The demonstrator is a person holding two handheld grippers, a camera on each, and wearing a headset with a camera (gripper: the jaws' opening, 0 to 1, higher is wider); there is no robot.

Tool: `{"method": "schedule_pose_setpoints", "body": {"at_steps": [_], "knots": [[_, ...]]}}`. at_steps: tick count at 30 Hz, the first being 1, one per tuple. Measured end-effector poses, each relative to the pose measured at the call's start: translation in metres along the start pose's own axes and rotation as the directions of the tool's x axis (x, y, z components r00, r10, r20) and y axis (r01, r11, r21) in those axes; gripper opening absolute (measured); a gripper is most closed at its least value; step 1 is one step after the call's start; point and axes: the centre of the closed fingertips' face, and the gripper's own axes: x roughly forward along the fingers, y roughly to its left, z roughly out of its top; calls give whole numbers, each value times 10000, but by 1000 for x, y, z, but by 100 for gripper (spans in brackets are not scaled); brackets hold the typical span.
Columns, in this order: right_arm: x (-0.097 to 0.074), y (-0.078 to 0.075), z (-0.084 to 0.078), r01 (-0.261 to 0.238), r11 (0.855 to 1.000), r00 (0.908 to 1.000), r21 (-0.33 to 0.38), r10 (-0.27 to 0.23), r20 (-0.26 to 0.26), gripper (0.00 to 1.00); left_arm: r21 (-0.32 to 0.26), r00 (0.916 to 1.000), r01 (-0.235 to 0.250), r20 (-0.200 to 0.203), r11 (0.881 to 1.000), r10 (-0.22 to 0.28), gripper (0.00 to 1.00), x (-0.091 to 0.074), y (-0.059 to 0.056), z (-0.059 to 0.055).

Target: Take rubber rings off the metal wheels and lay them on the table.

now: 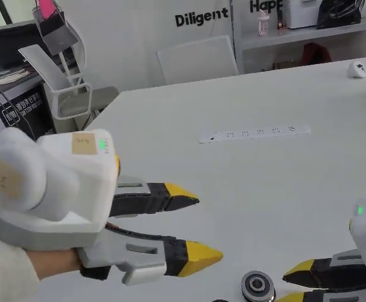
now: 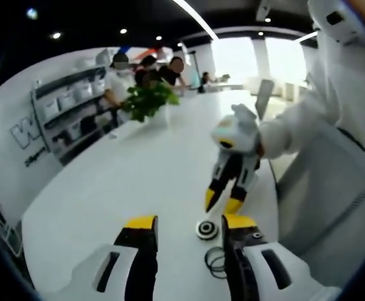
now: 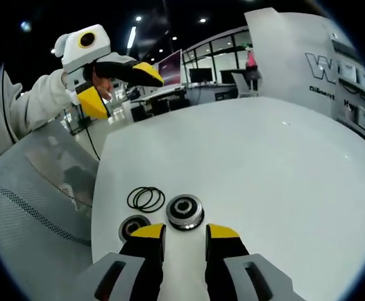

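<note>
Right gripper view shows my right gripper (image 3: 185,233) with its yellow-tipped jaws parted and empty, the tips just short of a round grey metal wheel (image 3: 184,211) lying flat on the white table (image 3: 264,157). A second darker wheel (image 3: 134,227) sits just beside it, and thin black rubber rings (image 3: 146,199) lie loose on the table near both. My left gripper (image 1: 209,228) hangs raised off the table, jaws wide apart, holding nothing.

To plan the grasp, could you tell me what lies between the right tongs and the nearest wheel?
Nothing: in the right gripper view, only a bare strip of table separates the right tongs from the wheel.
</note>
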Motion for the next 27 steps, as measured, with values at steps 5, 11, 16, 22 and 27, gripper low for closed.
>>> {"method": "schedule_pose_setpoints", "body": {"at_steps": [5, 11, 16, 22, 27], "knots": [[3, 0, -1, -58, 10000, 10000, 10, 58, -75, 22, -120, 9984, 405, -394, 9991, -410, 40, 24, -8, -14], [6, 0, -3, -141, 9999, 9998, -29, 141, -145, 22, -346, 9970, 363, -675, 9987, -386, 40, 45, -7, -29], [8, 0, -3, -194, 9998, 9996, -72, 193, -199, 22, -694, 9962, 395, -741, 9968, -447, 38, 58, -7, -40], [10, -1, -4, -184, 9997, 9994, -135, 180, -303, 22, -913, 9951, 604, -720, 9940, -671, 33, 75, -14, -51], [12, -2, -3, -195, 9998, 9994, -99, 192, -281, 22, -1111, 9936, 790, -719, 9907, -873, 30, 87, -22, -58]]}}
